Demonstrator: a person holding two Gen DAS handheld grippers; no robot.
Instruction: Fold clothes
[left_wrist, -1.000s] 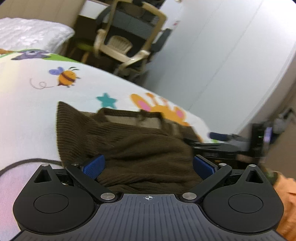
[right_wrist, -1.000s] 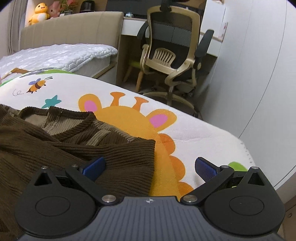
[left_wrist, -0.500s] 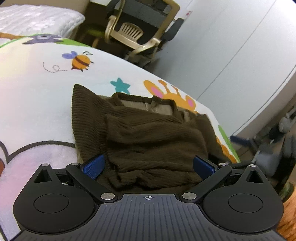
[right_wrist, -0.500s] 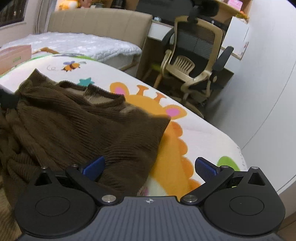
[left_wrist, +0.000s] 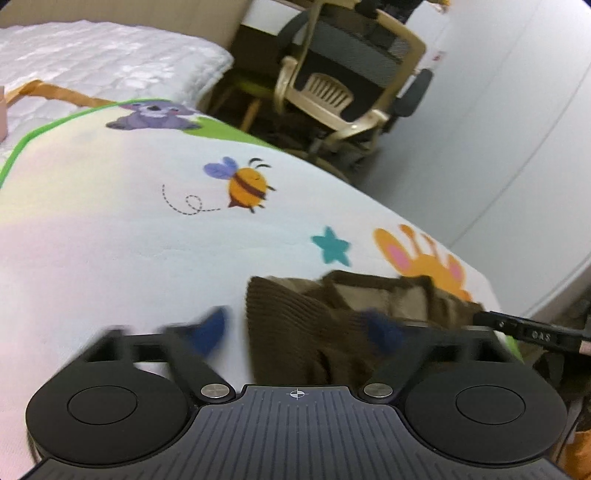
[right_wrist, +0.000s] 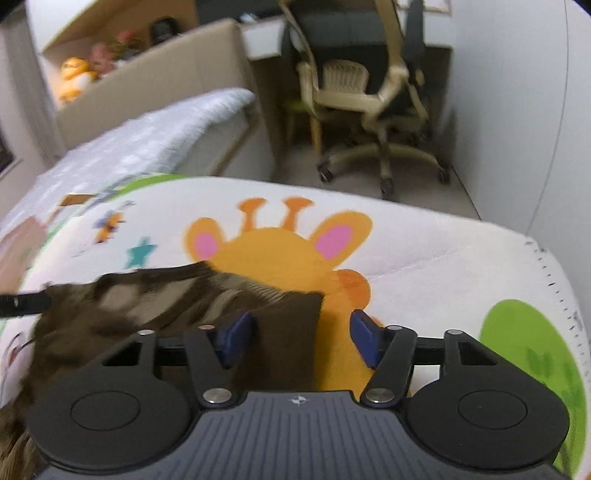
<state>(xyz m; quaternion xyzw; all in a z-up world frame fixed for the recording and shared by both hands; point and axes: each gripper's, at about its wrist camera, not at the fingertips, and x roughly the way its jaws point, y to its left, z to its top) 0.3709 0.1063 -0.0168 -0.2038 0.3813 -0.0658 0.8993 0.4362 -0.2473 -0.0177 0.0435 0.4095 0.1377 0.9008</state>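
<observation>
A dark brown ribbed sweater (left_wrist: 295, 317) lies on a cartoon-print play mat (left_wrist: 110, 229). In the left wrist view my left gripper (left_wrist: 299, 332) is open, its blue pads on either side of the sweater's left shoulder corner. In the right wrist view the sweater (right_wrist: 155, 306) lies left of centre, and my right gripper (right_wrist: 299, 336) is open around its right shoulder corner. The pads look blurred by motion. The right gripper's black finger (left_wrist: 532, 332) pokes in from the right in the left wrist view.
A beige and black office chair (right_wrist: 354, 85) stands on the floor beyond the mat. A quilted white bed (left_wrist: 103, 62) with a tan headboard lies at the back left. A white wall (right_wrist: 517, 110) runs along the right. The mat's edge (right_wrist: 554, 280) drops off at right.
Both grippers have moved forward and down to the sweater's shoulder corners near the collar. Their jaws have narrowed from wide open, and the sweater now fills less of each view.
</observation>
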